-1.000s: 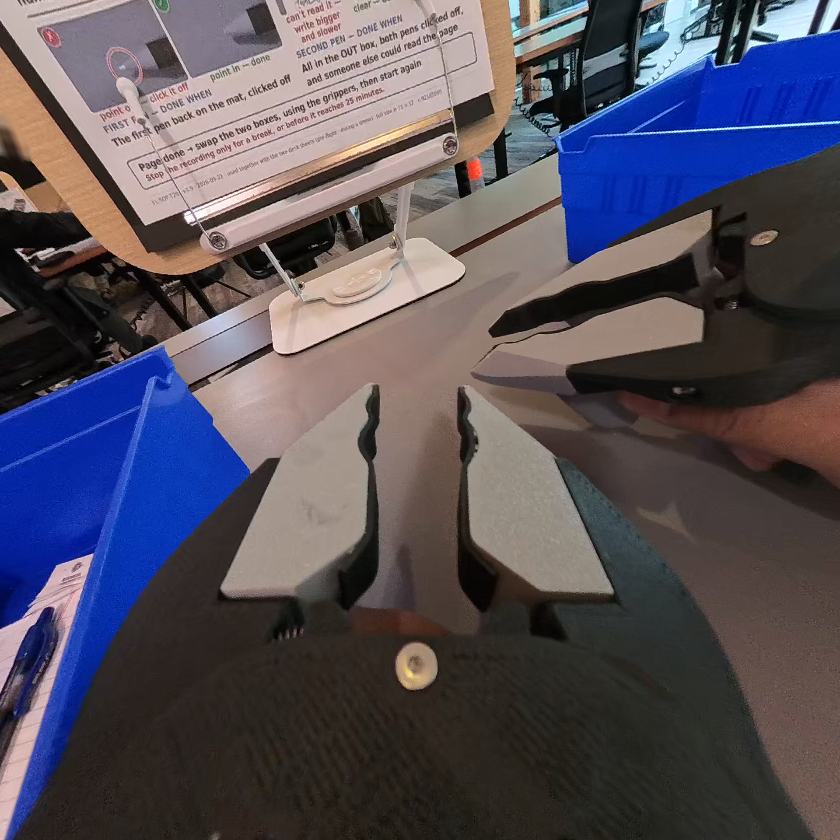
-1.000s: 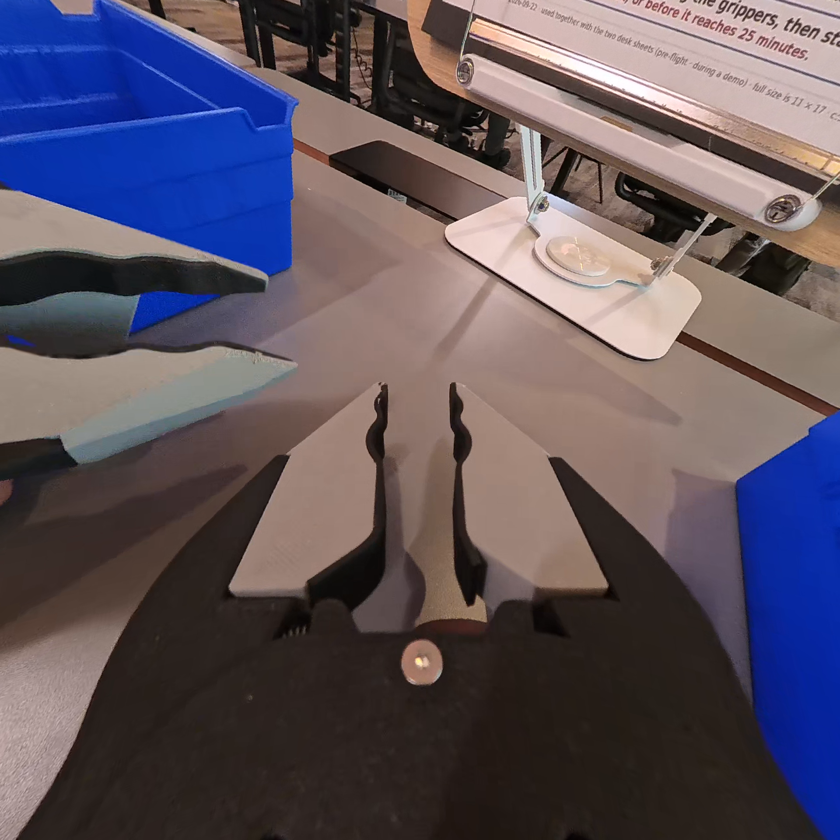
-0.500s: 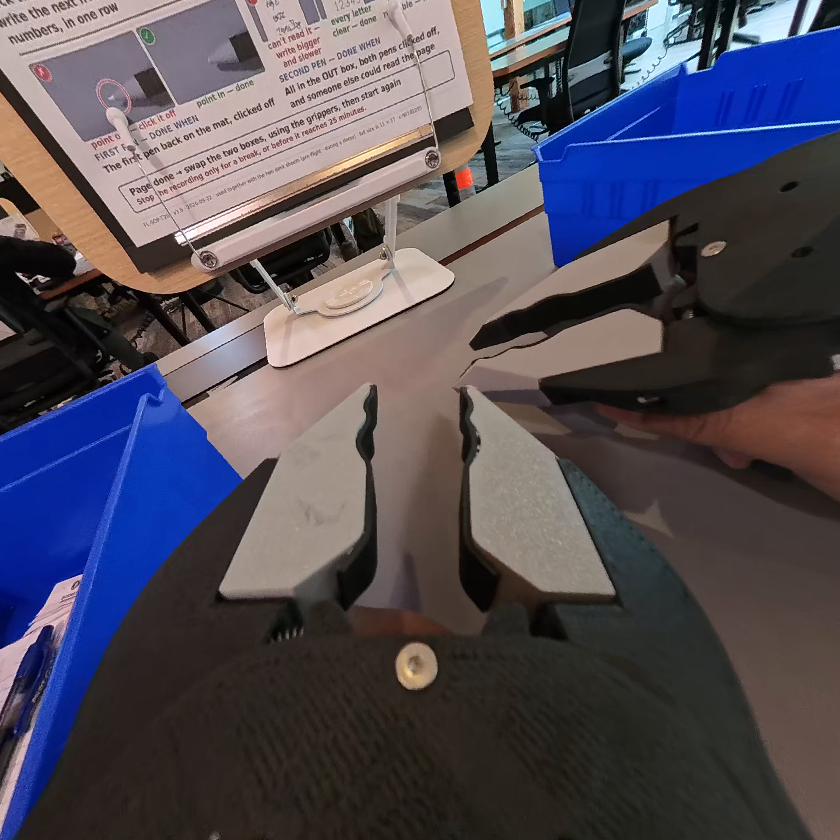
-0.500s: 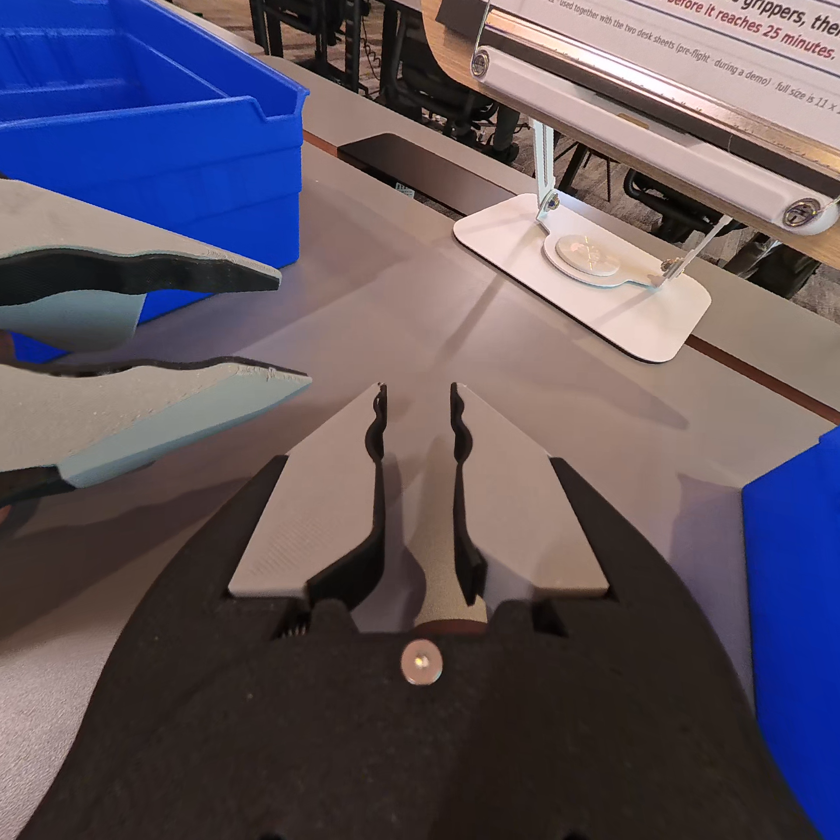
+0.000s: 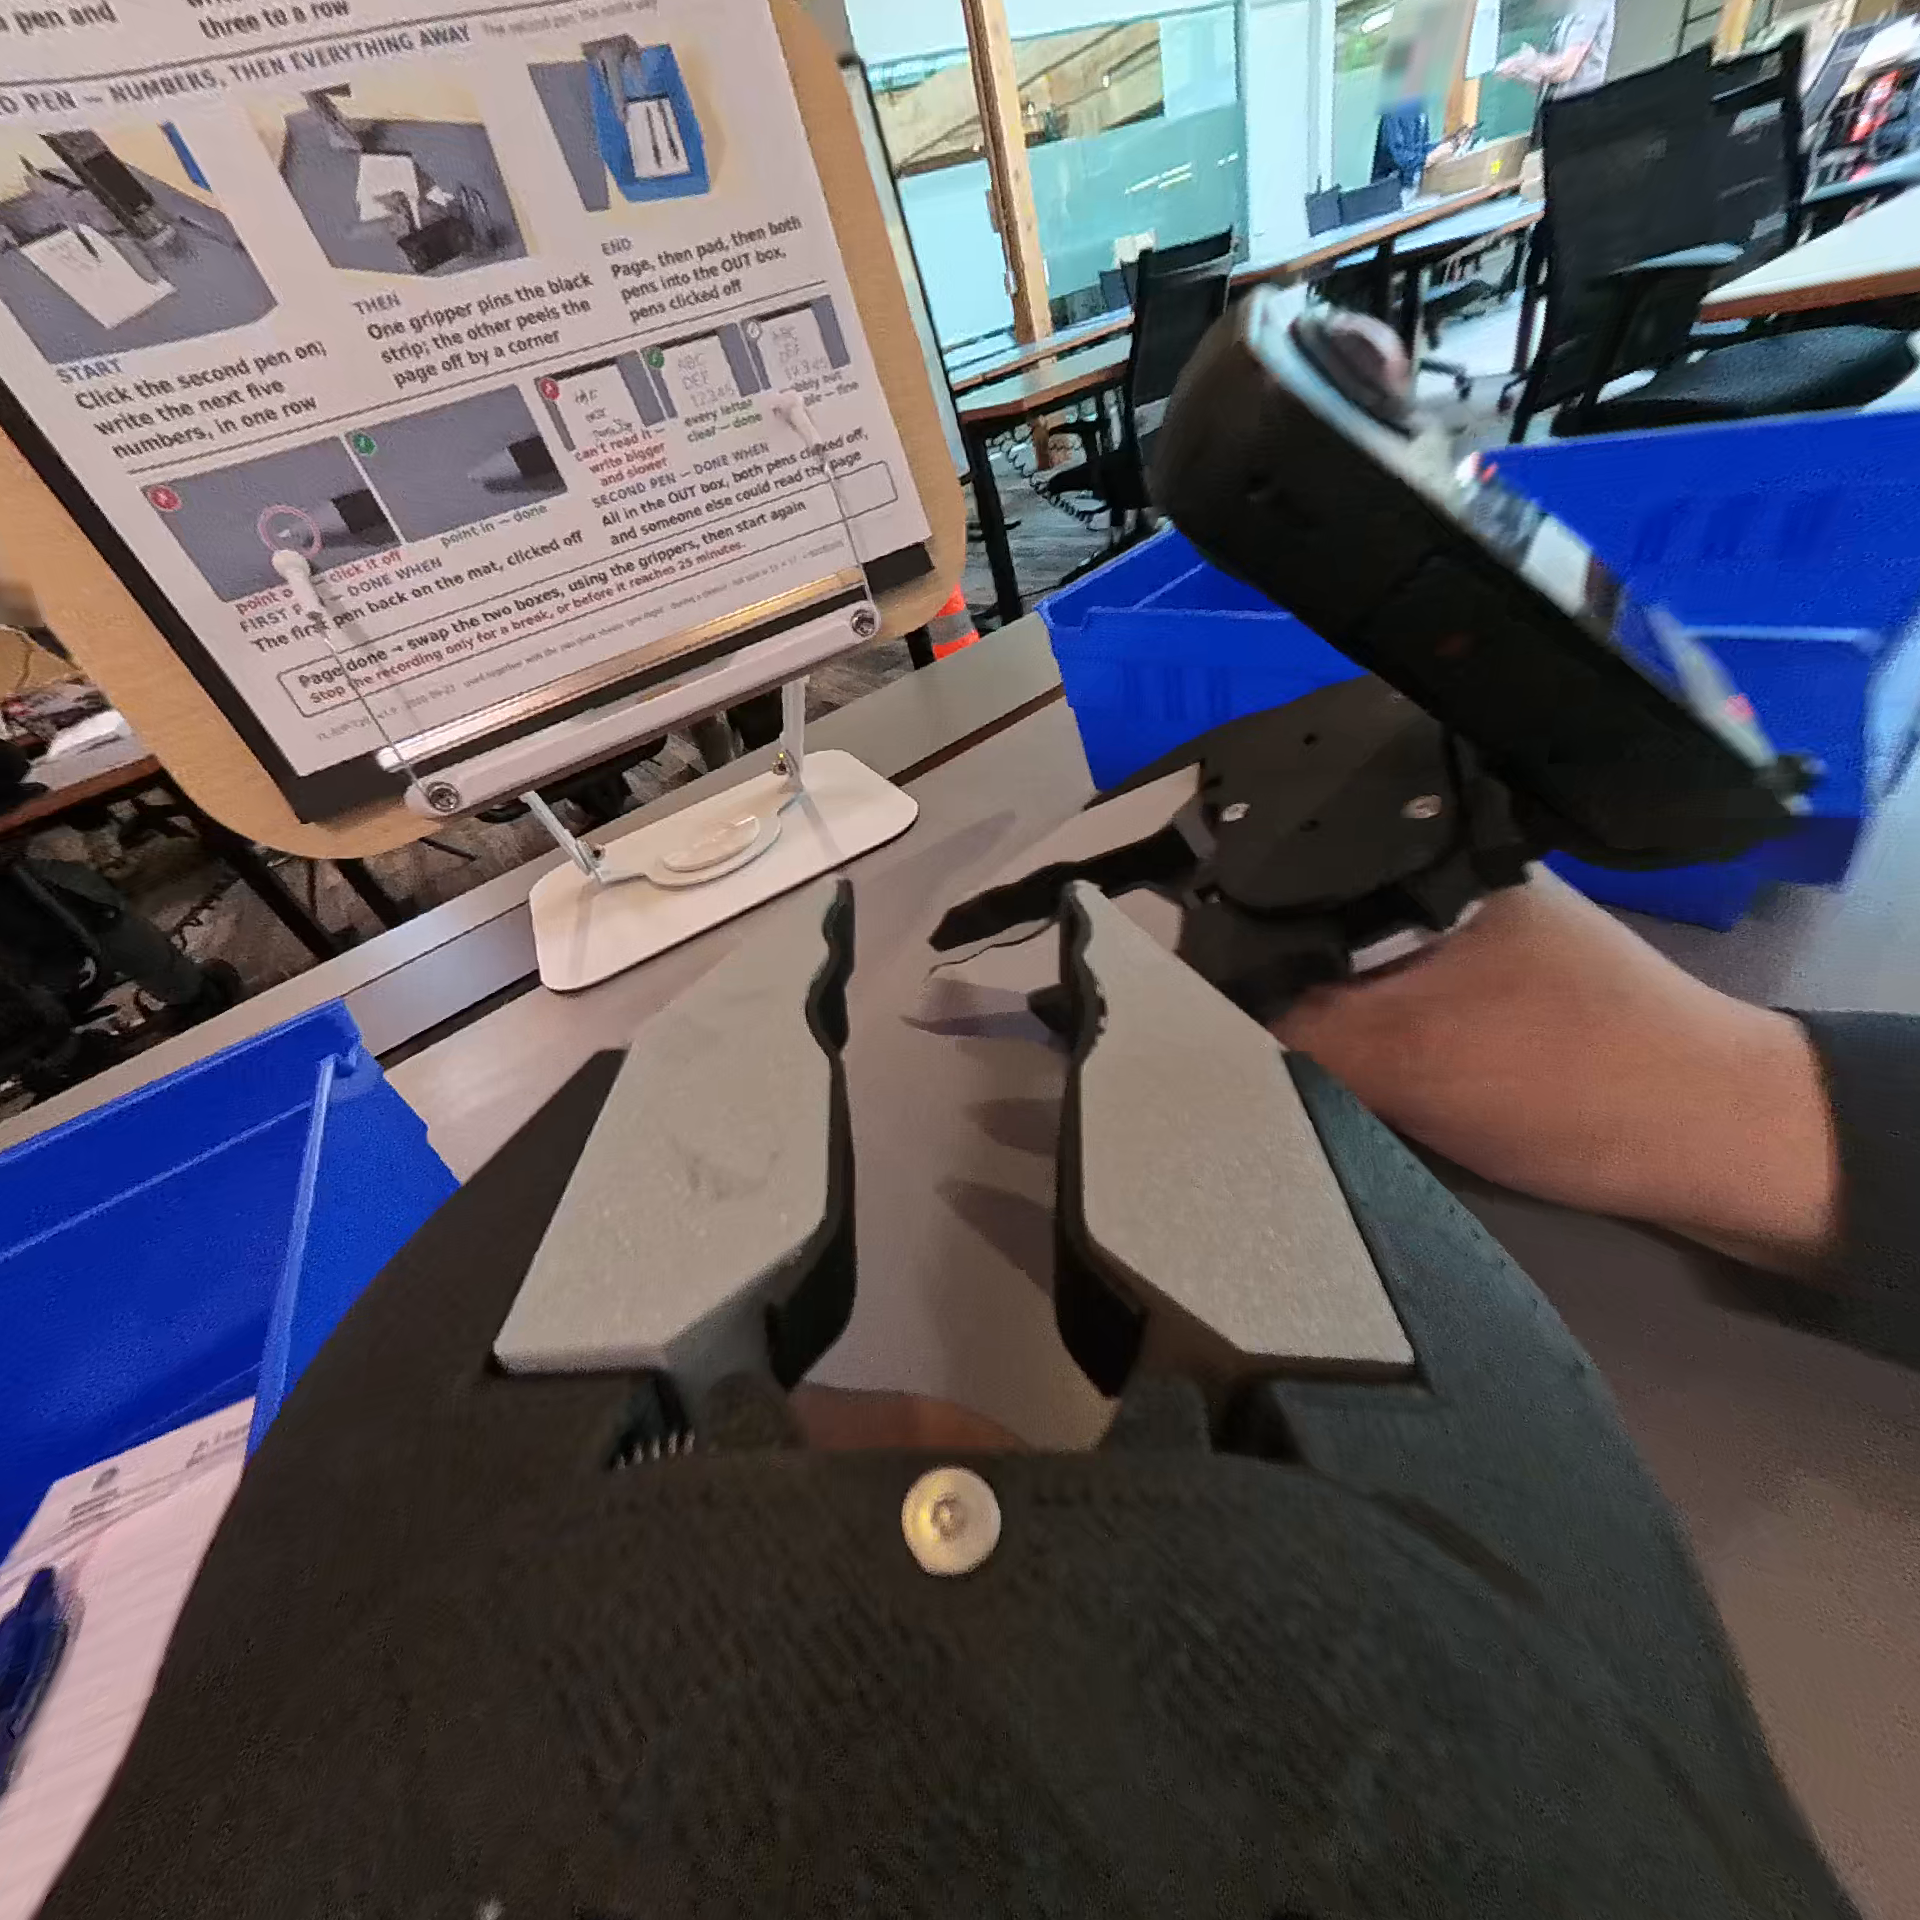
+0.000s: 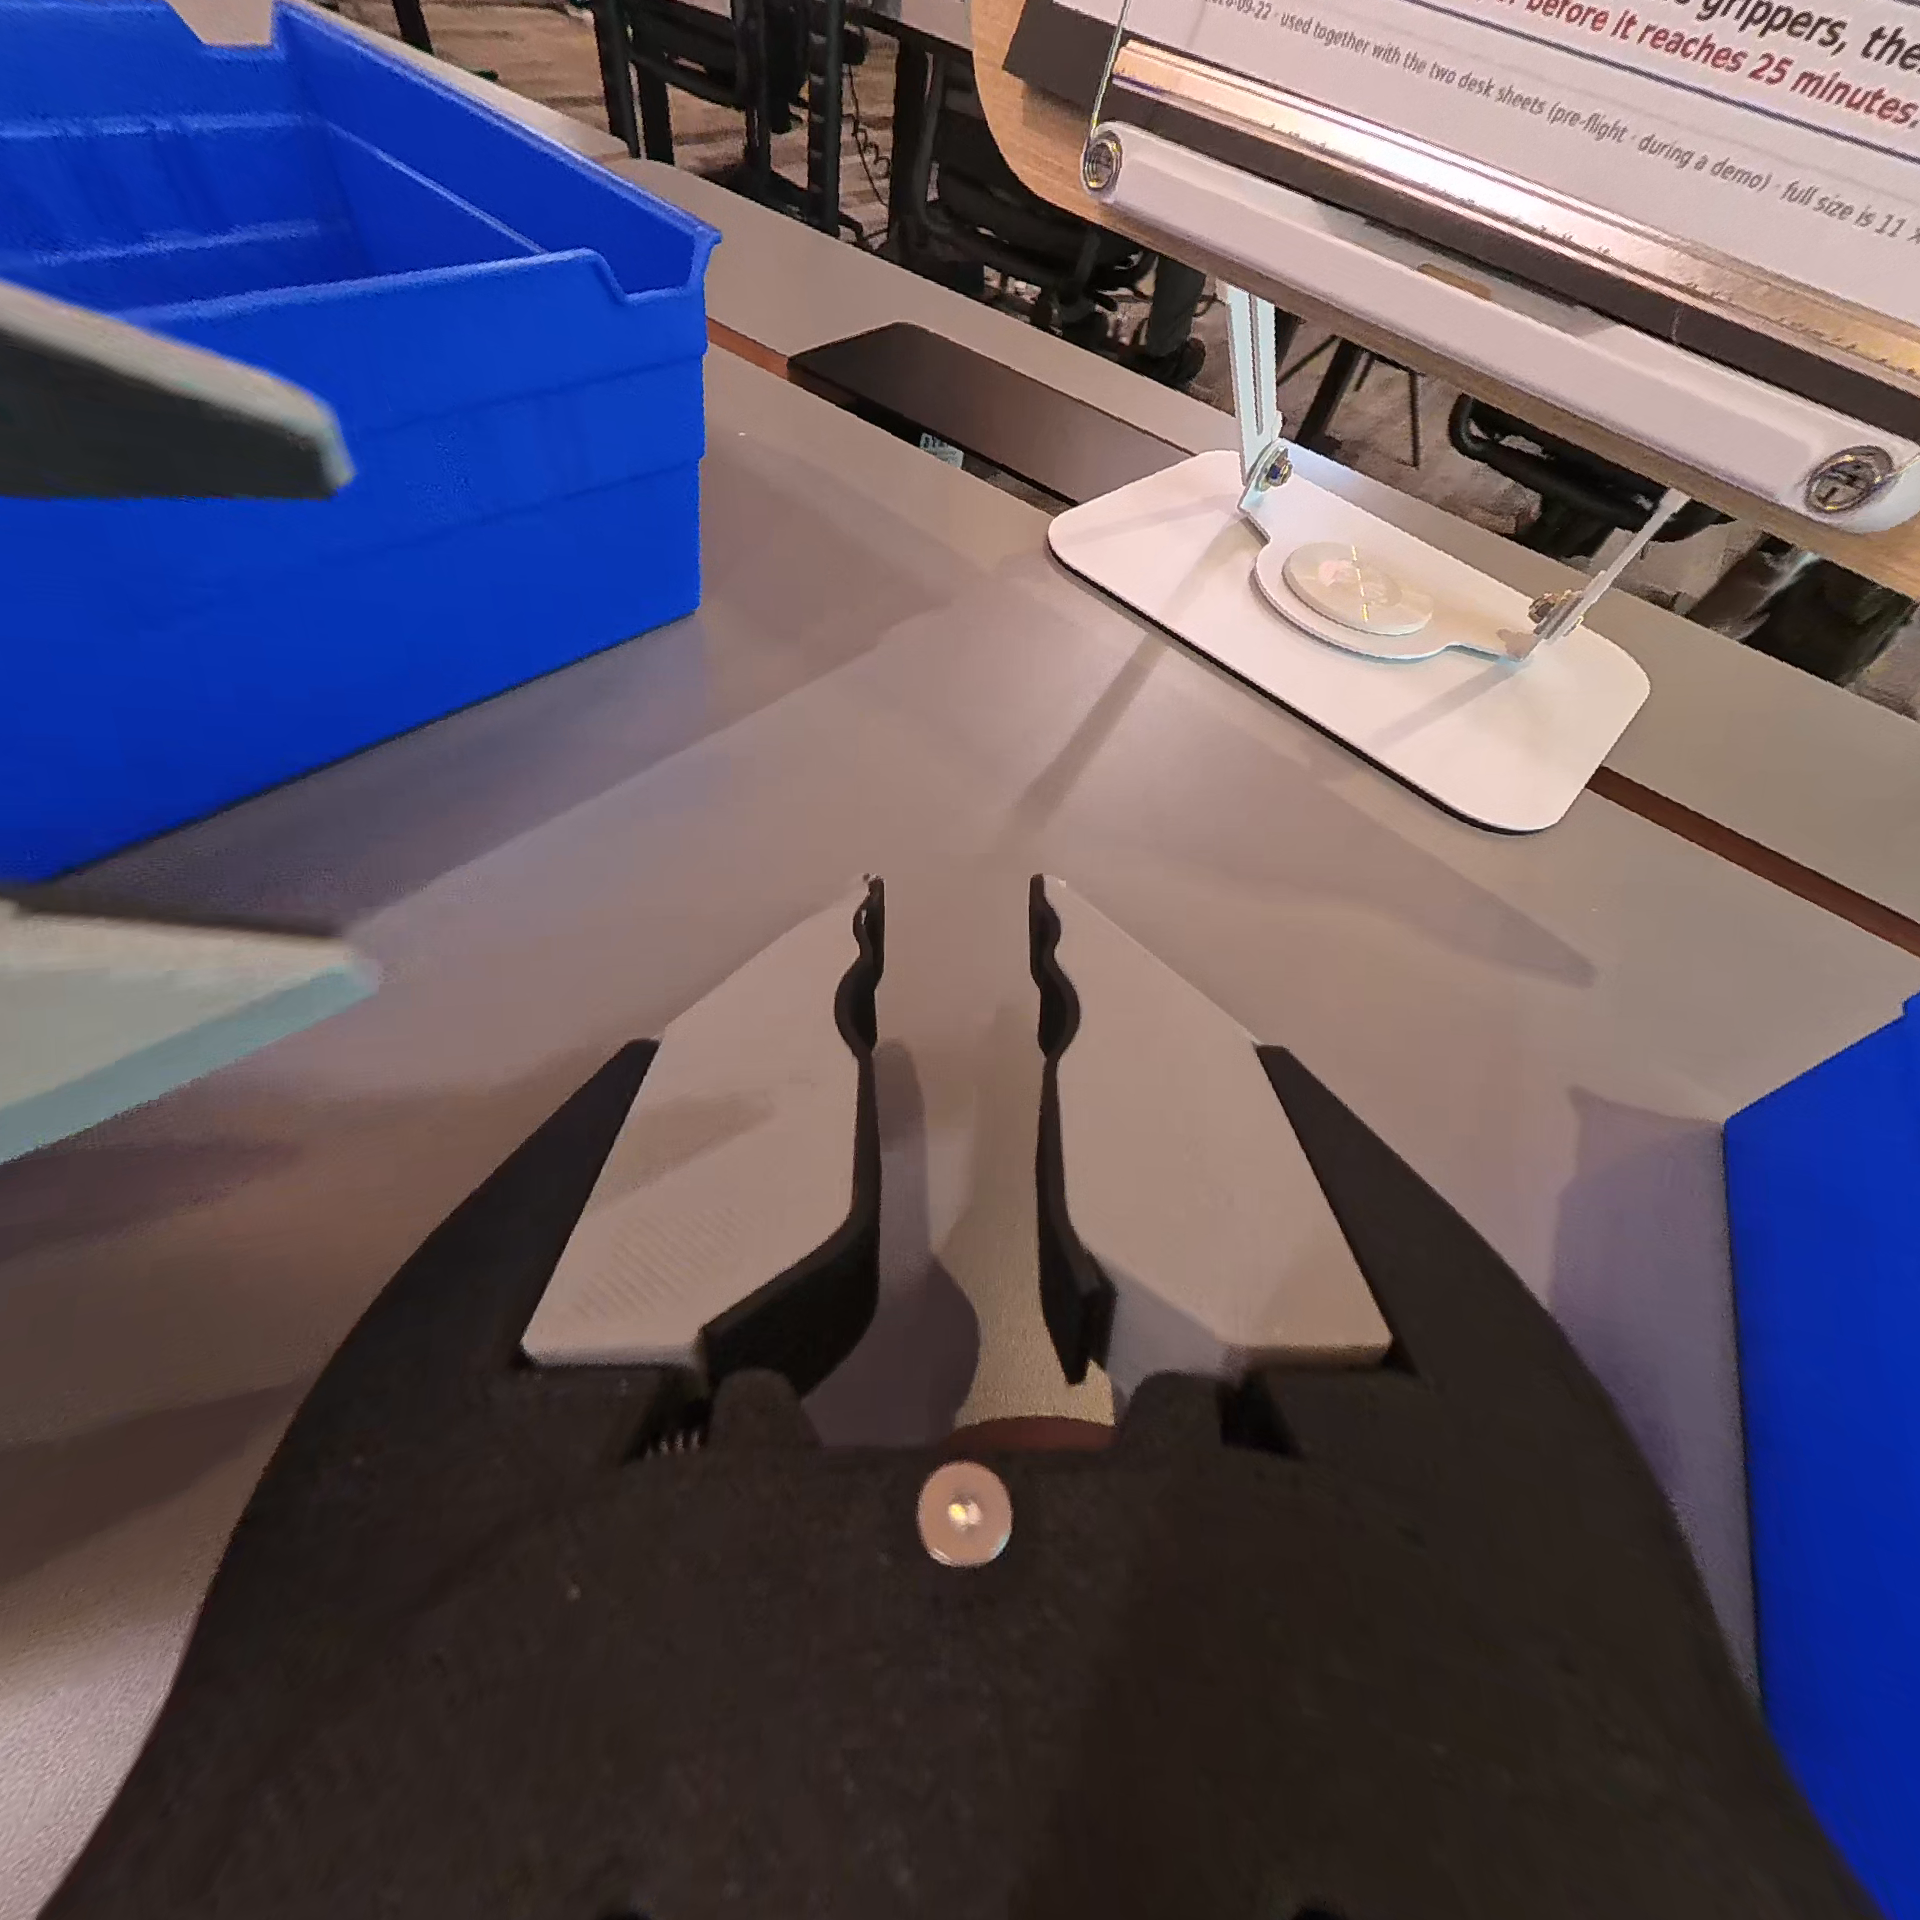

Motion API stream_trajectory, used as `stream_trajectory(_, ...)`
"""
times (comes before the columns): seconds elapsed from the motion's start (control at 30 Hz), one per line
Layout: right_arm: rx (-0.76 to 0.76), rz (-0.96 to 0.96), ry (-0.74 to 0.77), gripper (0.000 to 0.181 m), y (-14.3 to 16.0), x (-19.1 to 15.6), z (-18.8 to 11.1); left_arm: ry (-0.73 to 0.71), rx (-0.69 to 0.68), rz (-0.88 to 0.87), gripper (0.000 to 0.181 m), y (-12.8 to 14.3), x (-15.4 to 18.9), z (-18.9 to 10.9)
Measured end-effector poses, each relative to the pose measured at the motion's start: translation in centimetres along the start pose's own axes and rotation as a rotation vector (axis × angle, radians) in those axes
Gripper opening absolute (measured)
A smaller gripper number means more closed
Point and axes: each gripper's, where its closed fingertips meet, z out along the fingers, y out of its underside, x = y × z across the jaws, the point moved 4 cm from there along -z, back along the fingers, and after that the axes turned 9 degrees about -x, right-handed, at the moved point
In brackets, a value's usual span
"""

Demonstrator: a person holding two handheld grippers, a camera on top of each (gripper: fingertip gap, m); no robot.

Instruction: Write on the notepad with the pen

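The left hand-held gripper hovers released, jaws parted and empty, above bare grey surface. A blue bin borders it on the left; inside, at the picture's lower left corner, lie the notepad and the blue pen. The right hand-held gripper, also released and empty, points at the white stand base. Another blue bin edges the far right. Open surface lies between the bins. A hand grips the right tool from beneath.
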Motion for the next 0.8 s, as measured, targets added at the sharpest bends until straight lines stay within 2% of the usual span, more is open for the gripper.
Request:
stream_trajectory(0.1,0.009,0.009,-0.011,0.024,0.0,0.0,-0.1,0.046,0.075,0.052,0.035,-2.1,1.1,-3.2)
stream_trajectory(0.17,-0.005,0.003,-0.021,0.024,0.0,-0.1,0.1,-0.035,0.055,0.123,0.031,-3.5,0.0,-5.2)
stream_trajectory(0.27,-0.008,-0.016,-0.021,0.024,0.0,-0.4,0.2,-0.123,0.012,0.161,0.033,-5.2,-3.6,-8.0)
stream_trajectory(0.37,-0.007,-0.039,-0.017,0.024,0.0,-0.6,0.2,-0.172,-0.092,0.066,0.031,-5.1,-9.2,-9.2)
stream_trajectory(0.43,-0.009,-0.047,-0.018,0.024,0.0,-0.7,0.2,-0.134,-0.27,-0.012,0.04,-2.5,-12.8,-8.6)
stream_trajectory(0.5,-0.008,-0.049,-0.022,0.024,0.0,-0.7,0.2,-0.122,-0.481,-0.116,0.055,1.6,-16.4,-7.5)
stream_trajectory(0.57,-0.005,-0.045,-0.026,0.024,0.0,-0.7,0.1,-0.167,-0.663,-0.216,0.049,6.0,-19.8,-6.8)
stream_trajectory(0.63,-0.002,-0.038,-0.032,0.024,0.0,-0.7,0.1,-0.17,-0.765,-0.292,0.03,9.5,-21.5,-6.5)
stream_trajectory(0.7,-0.001,-0.034,-0.038,0.024,0.0,-0.7,0.0,-0.18,-0.843,-0.314,0.03,12.1,-22.1,-6.3)
stream_trajectory(0.8,-0.001,-0.029,-0.043,0.024,0.0,-0.7,0.0,-0.201,-0.922,-0.312,0.034,14.5,-22.4,-6.0)
